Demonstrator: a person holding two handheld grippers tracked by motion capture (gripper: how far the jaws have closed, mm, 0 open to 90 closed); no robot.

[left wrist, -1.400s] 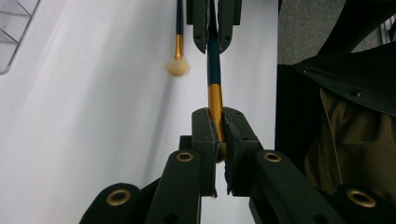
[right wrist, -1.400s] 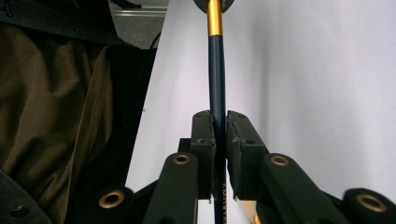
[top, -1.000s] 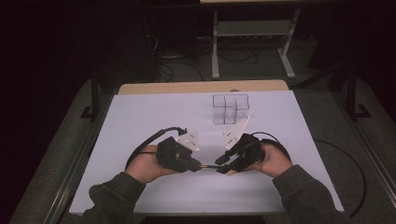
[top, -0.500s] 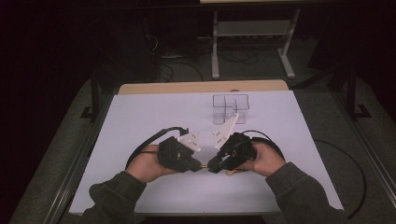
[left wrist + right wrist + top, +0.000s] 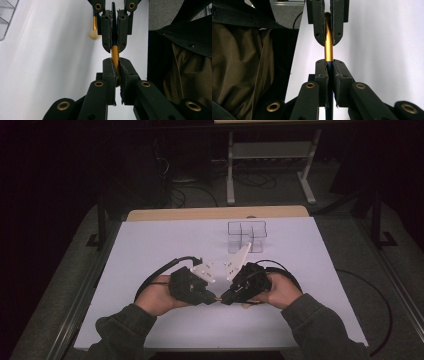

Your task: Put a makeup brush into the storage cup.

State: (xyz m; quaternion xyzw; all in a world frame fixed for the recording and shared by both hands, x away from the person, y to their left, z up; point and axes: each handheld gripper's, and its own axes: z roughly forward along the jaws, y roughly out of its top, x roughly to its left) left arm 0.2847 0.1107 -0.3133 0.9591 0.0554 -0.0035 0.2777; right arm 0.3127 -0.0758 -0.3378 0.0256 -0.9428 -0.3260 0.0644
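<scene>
Spanning the gap between both tools in the high view, the pen (image 5: 218, 297) lies clamped by the left gripper (image 5: 207, 296) and right gripper (image 5: 227, 296). The left gripper view shows its gold barrel (image 5: 115, 55) pinched; the right gripper view shows its dark section (image 5: 329, 75) nipped. Probably light, stiff, slick: hold mid-barrel.

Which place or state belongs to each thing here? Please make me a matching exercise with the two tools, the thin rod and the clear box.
Things:
1. left tool
2. right tool
3. thin rod
4. clear box

Places or states:
A. stands on the far part of the white table, apart from both hands
B. shut on the rod's dark part
C. runs from one tool to the other
D. shut on the rod's gold part

Pairs: 1-D, 2-B, 3-C, 4-A. The right tool's jaws have just been closing on the rod.
</scene>
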